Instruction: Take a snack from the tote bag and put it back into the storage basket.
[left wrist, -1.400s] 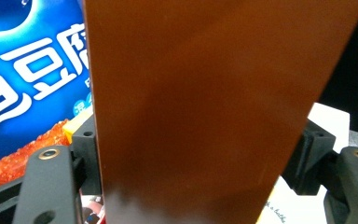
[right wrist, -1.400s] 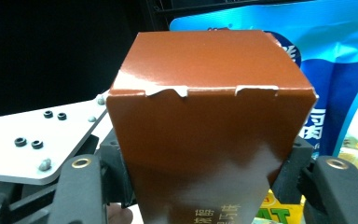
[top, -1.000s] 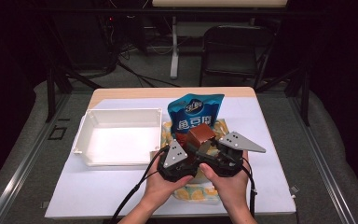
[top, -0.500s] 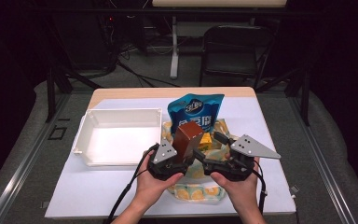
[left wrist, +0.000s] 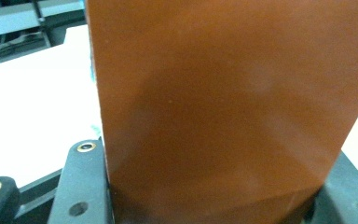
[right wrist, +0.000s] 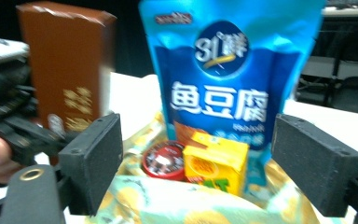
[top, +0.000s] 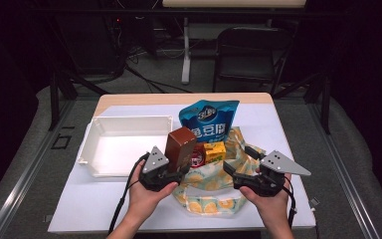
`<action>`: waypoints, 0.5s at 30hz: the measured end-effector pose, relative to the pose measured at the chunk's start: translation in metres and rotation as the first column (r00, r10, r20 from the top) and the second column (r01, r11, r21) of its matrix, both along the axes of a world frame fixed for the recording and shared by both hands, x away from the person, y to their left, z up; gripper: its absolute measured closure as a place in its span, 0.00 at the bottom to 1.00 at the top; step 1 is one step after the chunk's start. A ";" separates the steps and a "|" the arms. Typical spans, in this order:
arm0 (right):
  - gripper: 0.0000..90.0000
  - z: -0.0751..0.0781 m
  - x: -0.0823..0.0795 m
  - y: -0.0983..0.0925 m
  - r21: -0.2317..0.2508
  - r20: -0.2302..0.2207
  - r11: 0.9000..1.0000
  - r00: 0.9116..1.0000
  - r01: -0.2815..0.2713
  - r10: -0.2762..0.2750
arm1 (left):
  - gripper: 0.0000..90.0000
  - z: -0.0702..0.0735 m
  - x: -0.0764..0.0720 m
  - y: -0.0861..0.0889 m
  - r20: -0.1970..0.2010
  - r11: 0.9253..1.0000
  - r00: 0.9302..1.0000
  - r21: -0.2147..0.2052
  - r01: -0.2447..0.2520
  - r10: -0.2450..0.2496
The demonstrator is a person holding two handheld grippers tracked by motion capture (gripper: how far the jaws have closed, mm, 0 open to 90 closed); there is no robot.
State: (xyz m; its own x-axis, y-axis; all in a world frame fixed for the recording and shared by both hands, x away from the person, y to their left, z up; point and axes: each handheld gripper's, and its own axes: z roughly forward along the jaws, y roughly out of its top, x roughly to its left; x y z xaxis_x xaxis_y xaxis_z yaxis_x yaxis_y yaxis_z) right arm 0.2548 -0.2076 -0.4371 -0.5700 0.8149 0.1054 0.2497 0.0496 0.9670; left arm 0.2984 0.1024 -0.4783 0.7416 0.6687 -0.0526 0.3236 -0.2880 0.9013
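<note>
My left gripper (top: 178,168) is shut on a tall brown carton (top: 180,146) and holds it upright just right of the white tray. In the left gripper view the brown carton (left wrist: 223,102) sits between the two black jaws of the left gripper (left wrist: 214,186). My right gripper (top: 238,160) stands open at the right of the patterned cloth; its jaws have just been opening wide, then eased in slightly, with nothing gripped. The right gripper (right wrist: 198,168) faces a blue snack pouch (right wrist: 233,74), a yellow box (right wrist: 216,165) and a red round tin (right wrist: 164,161), with the brown carton (right wrist: 65,65) to their left.
An empty white tray (top: 124,122) lies at the left of the white table (top: 94,209). The blue pouch (top: 209,119), yellow box (top: 214,151) and red tin (top: 197,159) rest on a cloth (top: 209,196) printed with oranges. A chair stands behind the table.
The left gripper has carried the brown carton left toward the tray. The right gripper has let go, opened and drawn away to the right and a little down.
</note>
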 end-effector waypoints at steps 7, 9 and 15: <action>0.22 -0.016 0.002 -0.018 -0.010 -0.005 0.999 0.999 0.044 -0.044 | 0.48 0.001 0.001 0.024 -0.005 0.999 0.999 -0.011 -0.045 0.045; 0.23 -0.021 0.004 -0.022 -0.013 -0.014 0.999 0.999 0.052 -0.053 | 0.48 0.002 0.002 0.031 -0.010 0.998 0.998 -0.012 -0.061 0.061; 0.24 -0.033 0.006 -0.029 -0.019 -0.030 0.998 0.997 0.064 -0.065 | 0.48 0.005 0.006 0.055 -0.008 0.994 0.994 0.008 -0.106 0.106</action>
State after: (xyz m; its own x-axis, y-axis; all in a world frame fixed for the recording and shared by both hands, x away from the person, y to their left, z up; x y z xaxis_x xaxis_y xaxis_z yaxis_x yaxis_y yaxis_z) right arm 0.2610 -0.2370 -0.4700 -0.5129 0.8518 0.1070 0.2820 0.0494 0.9581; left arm 0.3048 0.1573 -0.4728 0.6664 0.7437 -0.0535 0.3603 -0.2583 0.8964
